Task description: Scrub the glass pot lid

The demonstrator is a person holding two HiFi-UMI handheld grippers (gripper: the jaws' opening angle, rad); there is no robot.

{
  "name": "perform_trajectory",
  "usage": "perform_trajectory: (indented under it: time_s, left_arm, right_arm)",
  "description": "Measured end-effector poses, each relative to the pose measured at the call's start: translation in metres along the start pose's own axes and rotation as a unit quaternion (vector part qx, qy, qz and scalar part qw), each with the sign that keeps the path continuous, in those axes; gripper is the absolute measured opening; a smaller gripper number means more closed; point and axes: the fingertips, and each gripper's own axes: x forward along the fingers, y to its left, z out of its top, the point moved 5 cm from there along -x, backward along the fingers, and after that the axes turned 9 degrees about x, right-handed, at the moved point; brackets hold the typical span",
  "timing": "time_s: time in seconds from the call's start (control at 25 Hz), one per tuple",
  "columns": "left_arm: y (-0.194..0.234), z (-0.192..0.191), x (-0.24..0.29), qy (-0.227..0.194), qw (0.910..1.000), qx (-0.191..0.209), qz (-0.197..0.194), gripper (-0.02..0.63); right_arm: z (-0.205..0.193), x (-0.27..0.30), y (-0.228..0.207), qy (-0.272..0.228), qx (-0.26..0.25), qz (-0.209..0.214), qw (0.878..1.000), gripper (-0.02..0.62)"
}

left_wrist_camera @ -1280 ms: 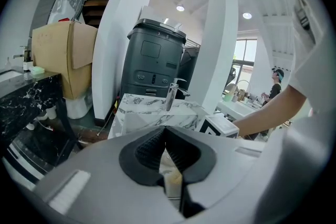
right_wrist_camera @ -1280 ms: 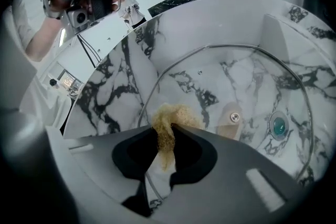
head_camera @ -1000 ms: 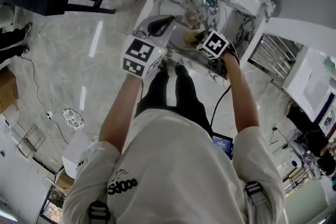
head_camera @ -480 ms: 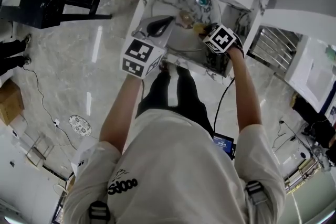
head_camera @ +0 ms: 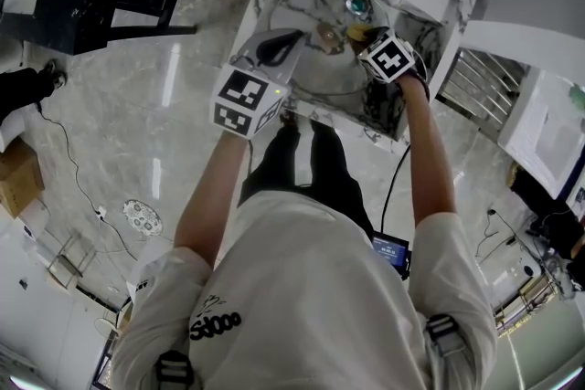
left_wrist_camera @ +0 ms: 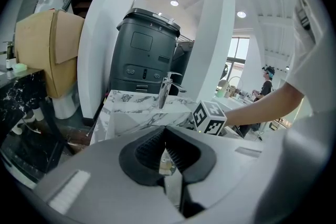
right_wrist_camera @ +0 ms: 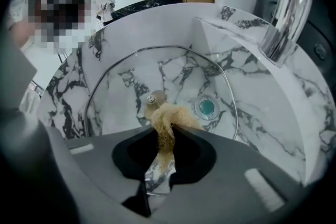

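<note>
The scrub looks to be under way, not finished. The right tongs [right_wrist_camera: 160, 157] are pressed together on a tan, fibrous scrubbing pad [right_wrist_camera: 170, 115]. Its loose end bunches just ahead of their tips, against the round glass pot lid with a steel rim [right_wrist_camera: 121, 97], right beside the lid's metal centre knob [right_wrist_camera: 155, 97]. The lid stands tilted inside the white, black-veined marble sink [right_wrist_camera: 252, 76], directly in front of the right tongs.

The left tongs [left_wrist_camera: 167, 162] are nearly closed on a thin, shiny edge, which I take to be the lid's rim, steadying it. No foam or running water shows, so I judge that most of the glass remains to be covered, out toward the rim.

The lid's lower part is cut off behind the right tongs. The left grip is too small to read surely. Any dirt on the clear glass cannot be made out.
</note>
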Motion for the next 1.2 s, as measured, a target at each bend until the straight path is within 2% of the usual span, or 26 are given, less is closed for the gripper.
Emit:
perform_trajectory:
  time_s: [0.24,0.4,0.64,1.2]
  left_arm:
    - [0.011,-0.001,-0.001,0.001,1.0000,-0.005,0.005,0.011]
    - [0.017,-0.003,0.000,0.003,0.9999,-0.011,0.009,0.009]
    - [0.022,-0.006,0.001,0.005,0.9998,-0.017,0.012,0.011]
    - [0.025,-0.008,-0.007,0.004,0.9995,-0.022,0.023,0.011]
  right_arm:
    - [0.024,0.008,-0.010,-0.026,0.012,-0.006,1.000,0.054]
    - [0.034,0.015,-0.012,-0.018,0.017,-0.006,1.000,0.055]
    - [0.057,0.020,-0.006,-0.034,-0.014,-0.007,0.999,0.055]
    - [0.083,0.034,0.024,-0.042,-0.049,0.013,0.998,0.055]
